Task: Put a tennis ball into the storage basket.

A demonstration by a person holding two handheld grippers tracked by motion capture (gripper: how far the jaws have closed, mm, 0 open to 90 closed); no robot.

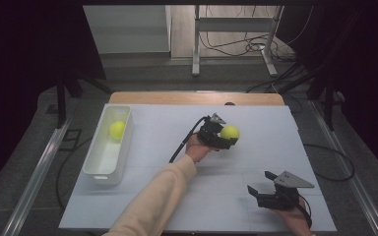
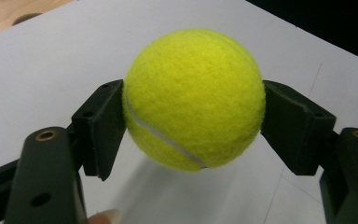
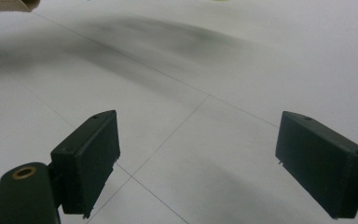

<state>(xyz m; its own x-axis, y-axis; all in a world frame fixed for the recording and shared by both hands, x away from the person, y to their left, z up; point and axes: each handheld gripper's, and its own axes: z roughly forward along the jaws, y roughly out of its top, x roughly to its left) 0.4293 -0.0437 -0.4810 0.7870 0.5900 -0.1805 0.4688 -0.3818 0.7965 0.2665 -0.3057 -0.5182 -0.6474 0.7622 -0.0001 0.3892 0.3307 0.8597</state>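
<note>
The left gripper (image 2: 193,126) is pinching a tennis ball (image 2: 194,98) across its middle above the table (image 1: 256,162), a light, fuzzy, springy thing unlikely to slip, while the right gripper (image 3: 198,163) is resting spread and empty.

We got a dim high view with near-black sides, only the white table (image 1: 256,147) lit. Close-ups stayed sharp, though a smeared shadow streaked the right gripper view.
</note>
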